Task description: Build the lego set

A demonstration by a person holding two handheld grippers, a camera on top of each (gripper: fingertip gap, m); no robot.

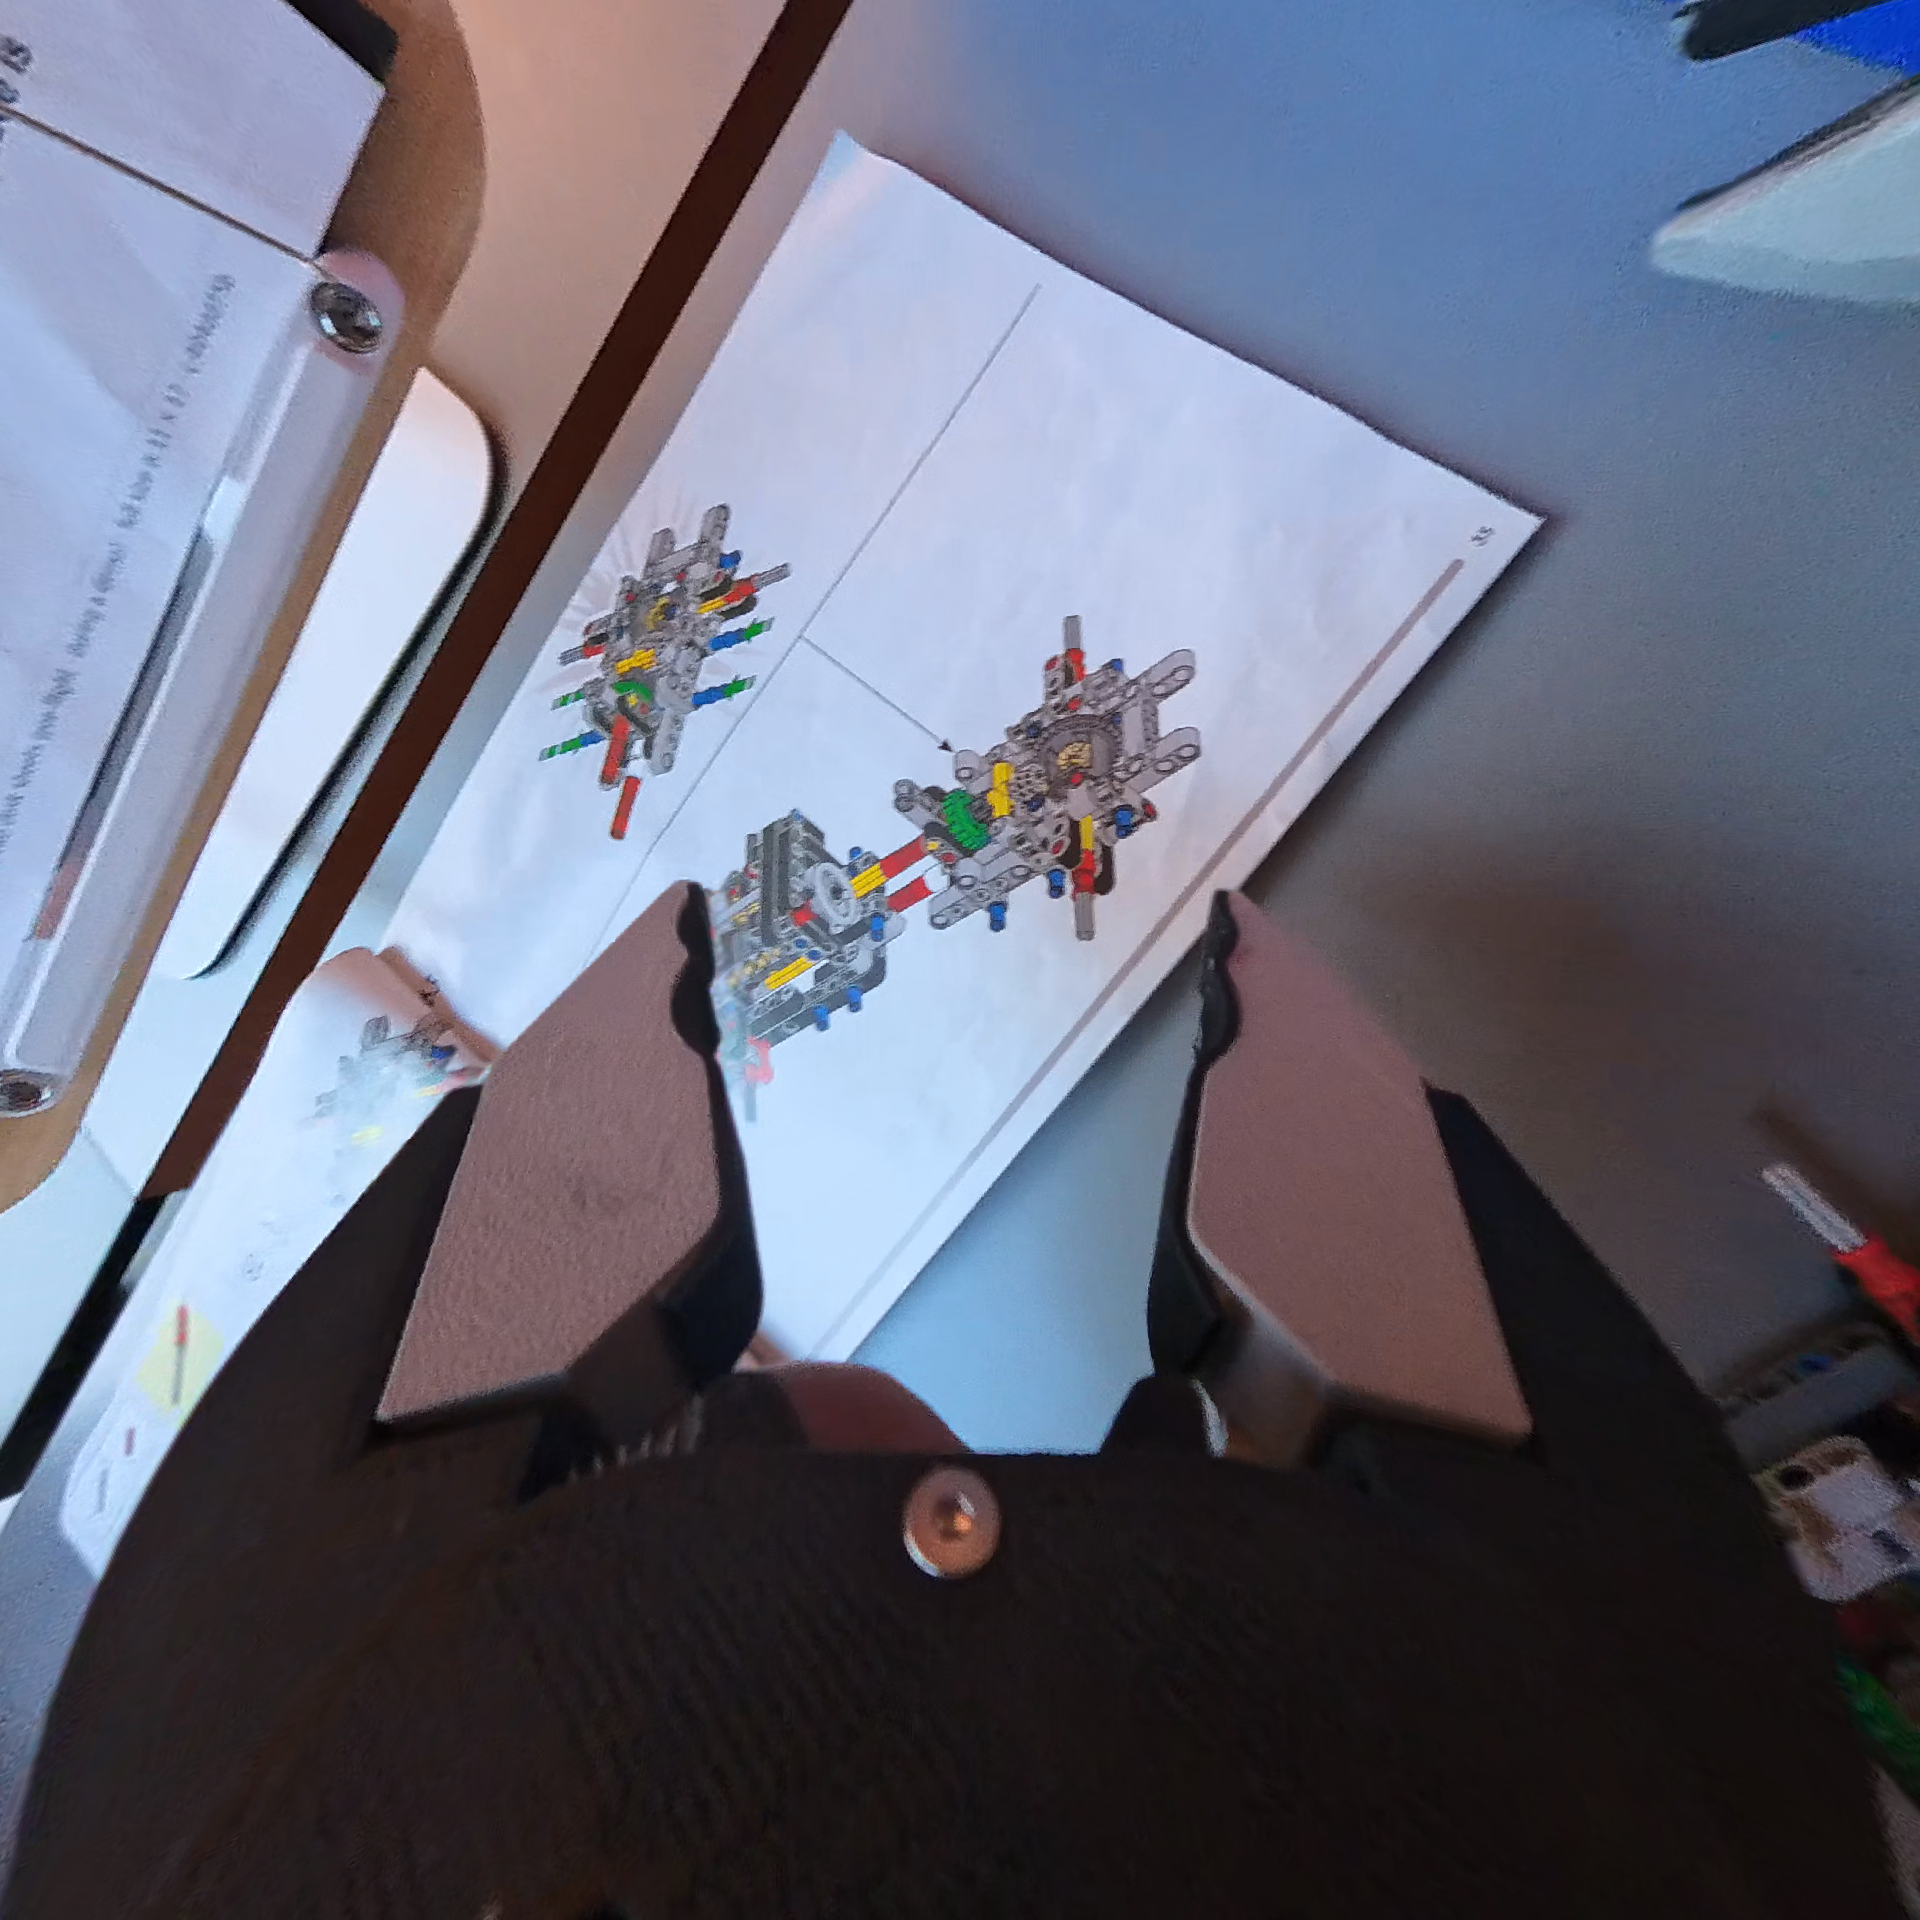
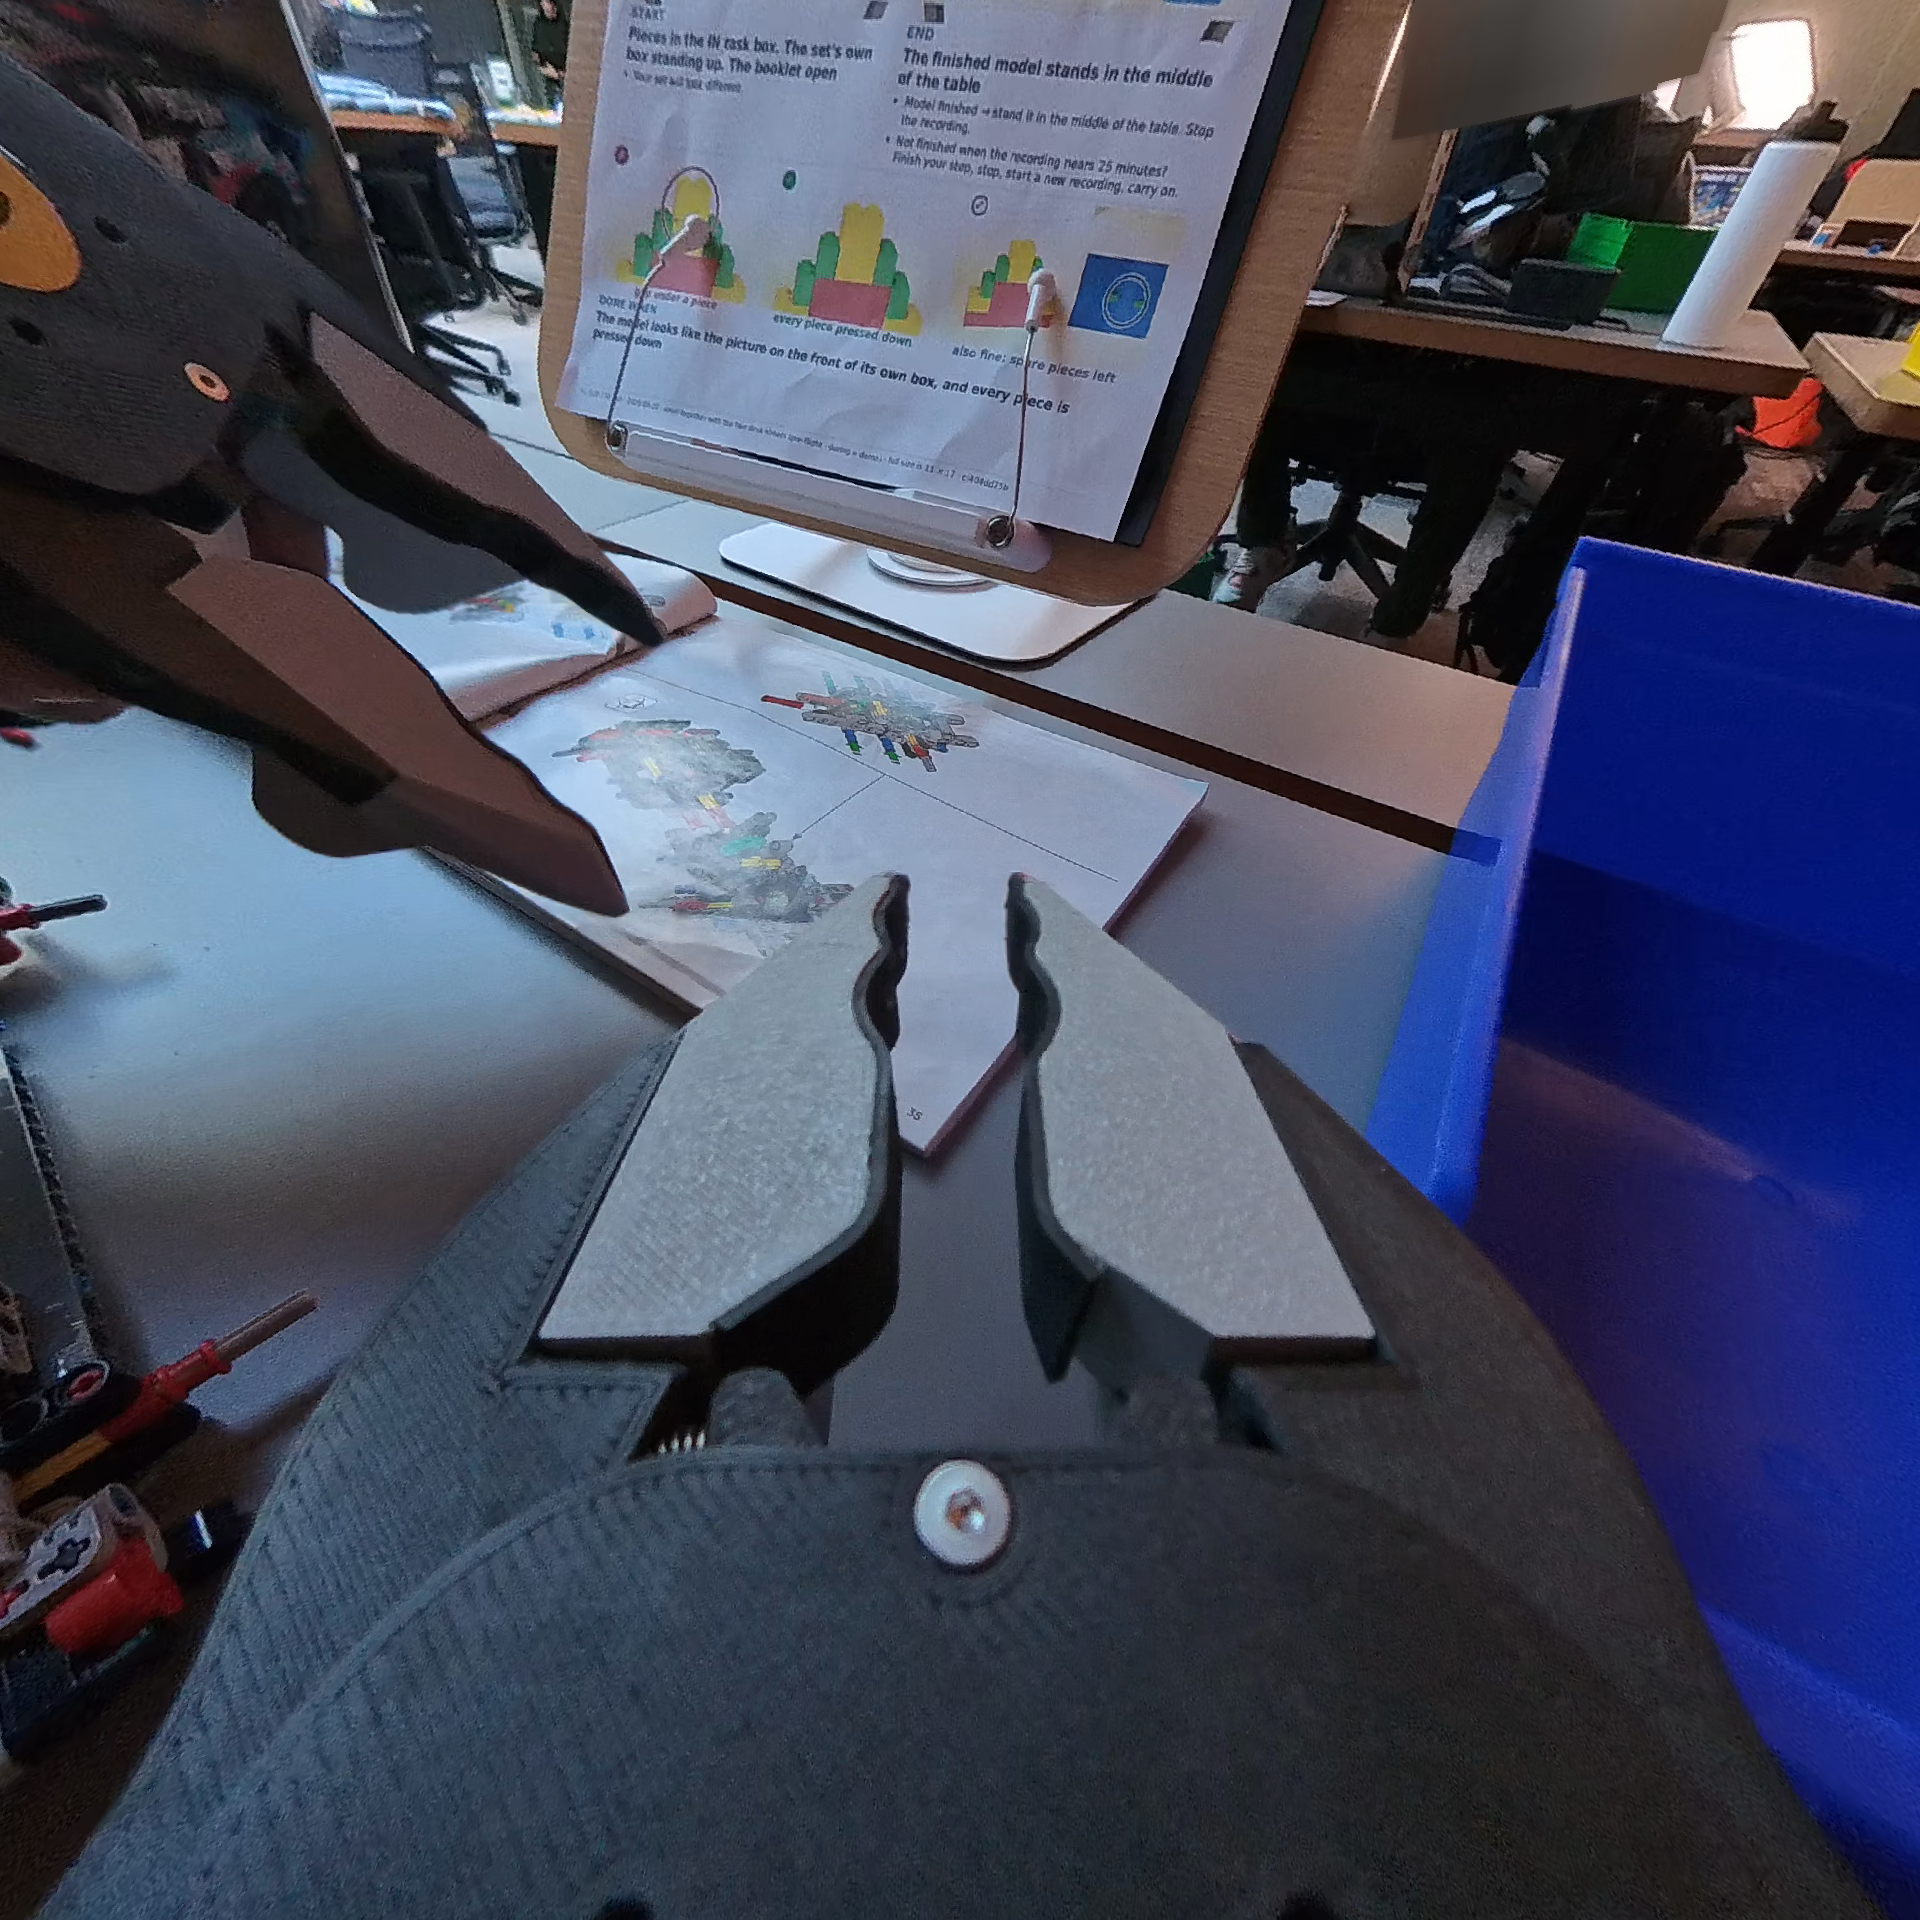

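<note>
Two tools (image 2: 956, 894), one open booklet (image 2: 935, 790), one blue bin (image 2: 1714, 935), one display stand (image 2: 1195, 468), one white bottle (image 2: 1745, 239).

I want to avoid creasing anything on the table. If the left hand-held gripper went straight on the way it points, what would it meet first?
Most likely the open instruction booklet: the left hand-held gripper, open and empty, points down at its printed page. How far above the page it is cannot be told.

My gripper (image 2: 956, 894): grey fingers, black body. Booklet (image 2: 997, 821) white w/ multicolour diagrams; bin (image 2: 1704, 935) blue; bench (image 2: 291, 1039) grey.
</note>
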